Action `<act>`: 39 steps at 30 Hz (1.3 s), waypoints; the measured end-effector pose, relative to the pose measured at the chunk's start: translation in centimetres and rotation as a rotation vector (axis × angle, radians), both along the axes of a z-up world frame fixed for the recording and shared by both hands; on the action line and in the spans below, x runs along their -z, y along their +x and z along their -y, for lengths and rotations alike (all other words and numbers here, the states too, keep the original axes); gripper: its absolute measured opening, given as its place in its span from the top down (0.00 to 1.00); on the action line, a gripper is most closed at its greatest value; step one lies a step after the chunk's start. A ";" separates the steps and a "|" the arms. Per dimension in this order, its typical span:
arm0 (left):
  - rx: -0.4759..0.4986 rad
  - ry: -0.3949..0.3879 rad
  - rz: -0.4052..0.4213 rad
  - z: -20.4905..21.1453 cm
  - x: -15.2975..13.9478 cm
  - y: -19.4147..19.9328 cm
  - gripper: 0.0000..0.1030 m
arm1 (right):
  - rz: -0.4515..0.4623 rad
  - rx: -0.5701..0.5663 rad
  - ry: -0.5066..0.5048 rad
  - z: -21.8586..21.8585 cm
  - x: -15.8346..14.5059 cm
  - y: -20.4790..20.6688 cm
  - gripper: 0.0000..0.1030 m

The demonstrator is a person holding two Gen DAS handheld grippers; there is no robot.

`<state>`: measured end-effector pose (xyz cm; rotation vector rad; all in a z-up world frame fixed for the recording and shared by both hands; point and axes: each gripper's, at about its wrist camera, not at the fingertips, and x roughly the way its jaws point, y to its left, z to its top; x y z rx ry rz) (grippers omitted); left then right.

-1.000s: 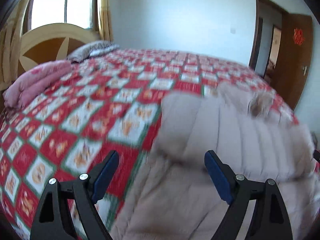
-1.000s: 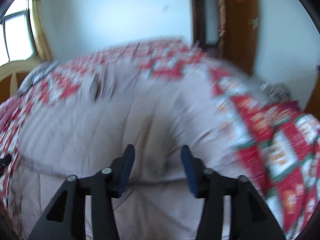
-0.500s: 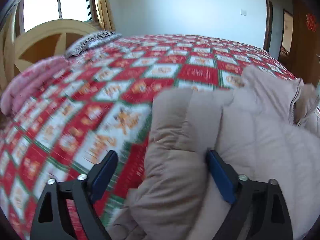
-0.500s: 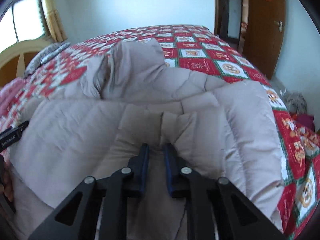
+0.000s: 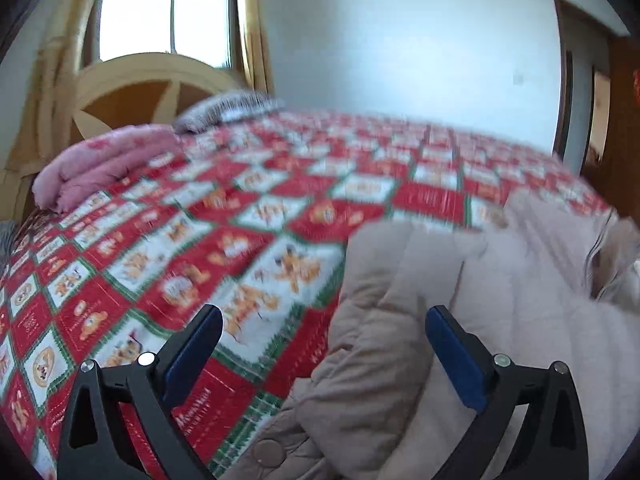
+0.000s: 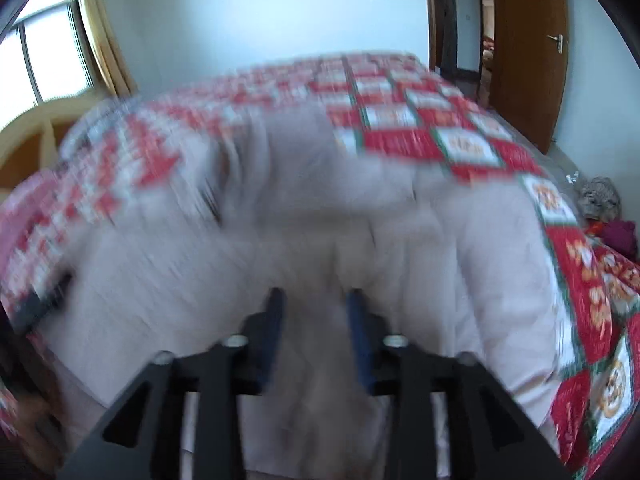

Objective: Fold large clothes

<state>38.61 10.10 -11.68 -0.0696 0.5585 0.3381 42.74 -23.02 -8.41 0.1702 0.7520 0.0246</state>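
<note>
A beige quilted puffer coat (image 5: 460,320) lies on the near right part of the bed, its folded edge bulging toward the left. My left gripper (image 5: 320,336) is open, its jaws wide apart over the coat's left edge, holding nothing. In the blurred right wrist view the same coat (image 6: 460,264) spreads across the bed. My right gripper (image 6: 316,320) stands over the coat's middle with its jaws partly apart and open; coat fabric lies between and under them.
The bed has a red, white and green patterned quilt (image 5: 200,248). A folded pink blanket (image 5: 100,164) and a grey pillow (image 5: 224,110) lie by the wooden headboard (image 5: 132,92). A wooden door (image 6: 528,48) is at the right, with clothes on the floor (image 6: 608,216) beside the bed.
My right gripper was pinched on a coat fold half a second ago and has now opened. The left gripper has lifted slightly and stays open.
</note>
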 end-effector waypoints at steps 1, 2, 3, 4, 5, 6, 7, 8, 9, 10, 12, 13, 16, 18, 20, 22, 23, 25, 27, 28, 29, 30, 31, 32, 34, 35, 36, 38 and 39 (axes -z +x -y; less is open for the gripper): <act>0.006 0.022 -0.006 0.4 0.0 0.2 0.01 | 0.013 0.008 -0.017 -0.4 -1.2 1.1 0.26; 0.014 0.040 -0.025 0.7 0.1 0.6 0.01 | 0.007 0.014 -0.024 -0.8 -2.3 2.7 0.26; 0.021 0.055 -0.047 1.0 0.3 1.0 0.01 | -0.008 0.011 -0.015 -1.0 -2.8 4.3 0.26; 0.026 0.067 -0.068 1.2 0.5 1.4 0.01 | -0.033 0.011 0.004 -1.2 -3.2 6.4 0.27; 0.029 0.072 -0.085 1.3 0.7 1.7 0.01 | -0.050 0.025 0.022 -1.2 -3.4 7.9 0.27; 0.031 0.069 -0.097 1.2 0.8 1.9 0.01 | -0.069 0.046 0.045 -1.0 -3.3 9.4 0.27; 0.030 0.065 -0.102 1.1 1.0 2.1 0.01 | -0.090 0.070 0.081 -0.8 -3.2 11.2 0.27; 0.029 0.063 -0.105 1.2 1.0 2.0 0.01 | -0.106 0.084 0.108 -0.6 -2.9 12.6 0.27; 0.031 0.063 -0.107 1.1 1.1 2.1 0.01 | -0.126 0.086 0.121 -0.6 -2.5 13.6 0.27; 0.033 0.066 -0.110 1.2 1.2 2.2 0.01 | -0.160 0.084 0.120 -0.8 -1.9 15.1 0.27; 0.036 0.073 -0.117 1.5 1.3 2.2 0.01 | -0.219 0.090 0.088 -1.1 -0.8 16.5 0.29; 0.039 0.075 -0.121 1.6 1.4 2.3 0.01 | -0.262 0.092 0.077 -1.1 0.1 16.9 0.44; 0.045 0.056 -0.127 1.4 1.5 2.5 0.01 | -0.317 0.088 0.122 0.2 1.6 15.7 0.87; 0.046 0.042 -0.132 1.2 1.6 2.6 0.01 | -0.288 0.111 0.094 1.5 1.5 13.7 0.90; 0.049 0.032 -0.135 1.1 1.6 2.7 0.01 | -0.263 0.126 0.065 2.9 1.6 10.9 0.91; 0.053 0.028 -0.137 1.1 1.7 2.7 0.01 | -0.270 0.143 0.067 4.4 3.1 8.3 0.92; 0.061 0.023 -0.139 1.1 1.7 2.7 0.01 | -0.275 0.146 0.073 4.9 4.0 7.5 0.93; 0.087 0.009 -0.139 1.2 1.6 2.7 0.01 | -0.219 0.132 0.084 5.9 5.4 6.0 0.97; 0.147 -0.012 -0.129 1.5 1.1 2.5 0.01 | -0.108 0.109 0.032 5.5 6.0 5.0 0.97; 0.182 -0.017 -0.126 1.8 0.7 2.4 0.01 | -0.080 0.111 0.017 5.2 6.1 4.7 0.97; 0.233 -0.023 -0.118 2.3 -0.2 2.3 0.01 | -0.065 0.112 0.004 5.1 6.1 4.6 0.96; 0.271 -0.027 -0.105 2.8 -1.1 2.3 0.01 | -0.060 0.111 -0.001 5.0 6.0 4.5 0.96; 0.311 -0.033 -0.084 3.6 -2.4 2.4 0.01 | -0.054 0.108 0.003 5.1 6.0 4.5 0.96; 0.344 -0.044 -0.066 4.3 -3.7 2.8 0.01 | -0.049 0.106 0.014 5.3 6.0 4.4 0.96; 0.415 -0.087 -0.048 6.3 -6.2 4.5 0.01 | -0.040 0.103 0.038 5.6 6.1 4.5 0.96; 0.443 -0.113 -0.061 7.3 -7.0 5.9 0.01 | -0.035 0.102 0.046 5.7 6.0 4.5 0.96; 0.468 -0.153 -0.088 8.5 -7.6 7.7 0.01 | -0.033 0.101 0.048 5.6 6.0 4.5 0.96; 0.503 -0.224 -0.145 10.2 -7.7 11.0 0.01 | -0.030 0.099 0.055 5.6 6.1 4.7 0.96; 0.517 -0.248 -0.191 11.1 -7.3 12.7 0.01 | -0.028 0.099 0.060 5.5 6.2 4.7 0.96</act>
